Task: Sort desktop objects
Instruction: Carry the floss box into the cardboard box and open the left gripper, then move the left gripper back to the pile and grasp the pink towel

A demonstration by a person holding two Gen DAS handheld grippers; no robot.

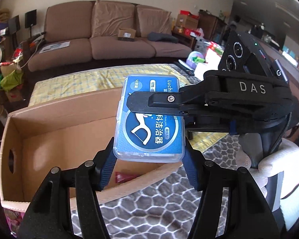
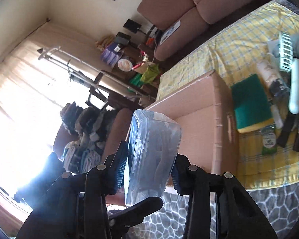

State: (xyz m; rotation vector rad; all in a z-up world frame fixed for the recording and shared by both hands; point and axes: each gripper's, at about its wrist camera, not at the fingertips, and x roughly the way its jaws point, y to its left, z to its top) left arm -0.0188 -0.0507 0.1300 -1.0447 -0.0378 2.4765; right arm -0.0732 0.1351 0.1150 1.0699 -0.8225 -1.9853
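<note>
Both tongs, left [image 1: 149, 155] and right [image 1: 129, 101], clamp the blue floss-pick box [image 1: 149, 119] above the open cardboard box [image 1: 55, 123]. Beyond it lie a yellow-checked table [image 1: 101, 77] and brown sofa [image 1: 109, 39]; beside it, a green sponge [image 2: 251, 103].

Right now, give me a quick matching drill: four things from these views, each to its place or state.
Things:
1. floss pick box
2. cardboard box
3. green sponge
4. red packet

Places or states:
A. lies on the yellow checked cloth
B. open, on the patterned surface
C. held by both grippers
D. inside the cardboard box

Pairs: 1-C, 2-B, 3-A, 4-D
</note>
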